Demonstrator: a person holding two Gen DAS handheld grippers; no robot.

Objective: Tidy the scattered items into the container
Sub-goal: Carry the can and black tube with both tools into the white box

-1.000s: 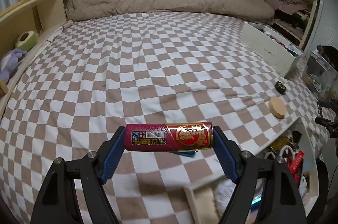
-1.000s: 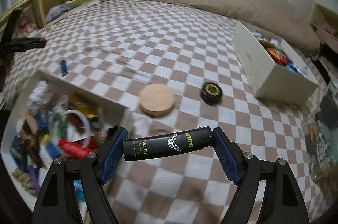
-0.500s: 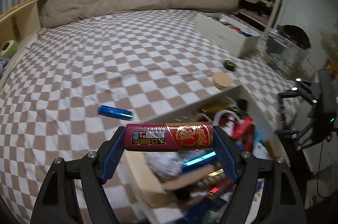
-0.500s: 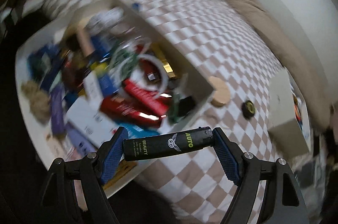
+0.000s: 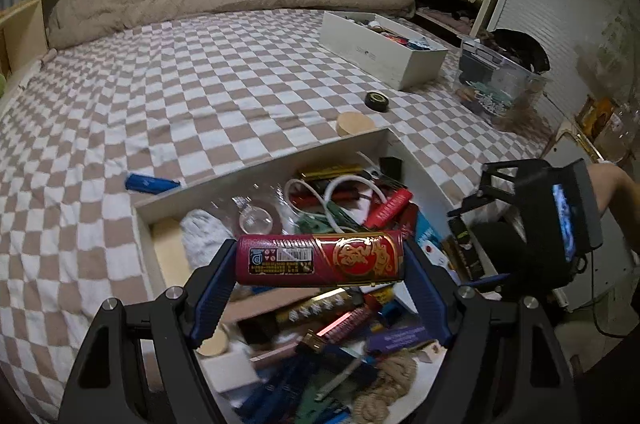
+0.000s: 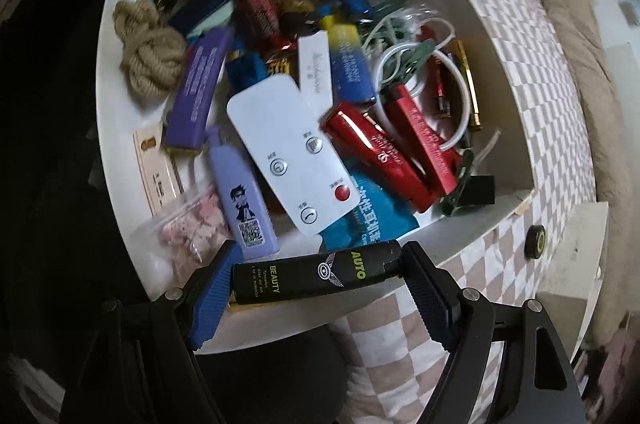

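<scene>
Left gripper (image 5: 320, 260) and right gripper (image 6: 316, 272) (jaws clamped)

Both views are dim, lit by soft indoor light with a cool cast and no hard shadows. The fisheye lens bends straight lines strongly, and black vignette fills every corner. In the left wrist view the checkered bedspread (image 5: 200, 95) curves toward the edges, and the lower centre of the frame is smeared. In the right wrist view the left side is nearly black; the red tubes (image 6: 376, 151) carry small glare streaks, and the upper clutter is blurred.
</scene>
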